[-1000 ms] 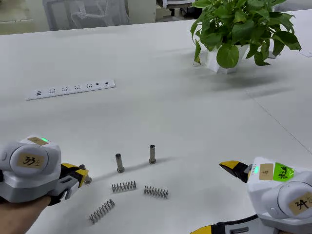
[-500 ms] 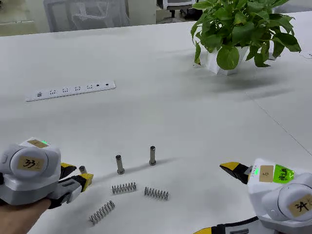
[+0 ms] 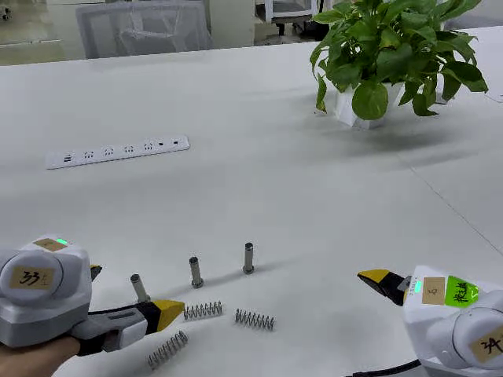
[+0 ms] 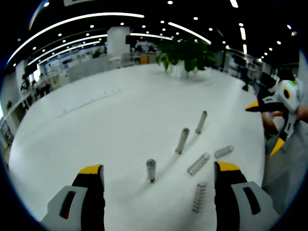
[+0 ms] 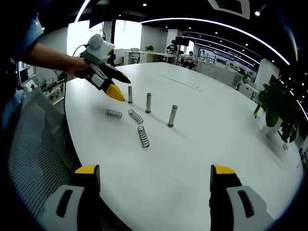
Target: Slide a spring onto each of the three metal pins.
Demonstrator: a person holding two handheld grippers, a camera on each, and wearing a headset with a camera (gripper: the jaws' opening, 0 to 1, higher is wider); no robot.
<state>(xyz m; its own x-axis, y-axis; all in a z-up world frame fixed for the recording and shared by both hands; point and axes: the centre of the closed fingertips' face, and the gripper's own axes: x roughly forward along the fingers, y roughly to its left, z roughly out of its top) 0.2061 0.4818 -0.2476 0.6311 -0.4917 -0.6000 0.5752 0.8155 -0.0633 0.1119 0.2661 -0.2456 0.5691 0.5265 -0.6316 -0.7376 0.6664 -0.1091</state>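
Note:
Three short metal pins stand upright on the white table: left pin [image 3: 139, 287], middle pin [image 3: 196, 272], right pin [image 3: 248, 258]. Three springs lie flat in front of them: one [image 3: 203, 311], a second [image 3: 254, 319] and a third [image 3: 167, 349]. My left gripper [image 4: 159, 168] is open, its jaws to either side of the left pin [image 4: 151, 170] without touching it, and the near spring [image 4: 198, 197] lies by its right jaw. My right gripper [image 5: 151, 171] is open and holds nothing, well to the right of the springs, with one yellow fingertip [image 3: 376, 277] showing in the head view.
A white power strip [image 3: 118, 151] lies at the back left. A potted green plant [image 3: 393, 55] stands at the back right. A grey chair [image 3: 145, 27] is beyond the table's far edge. People sit in the distant office.
My left gripper has moved forward and right, so the left pin, earlier hidden by its jaw, now stands between the open jaws. The right gripper has barely moved.

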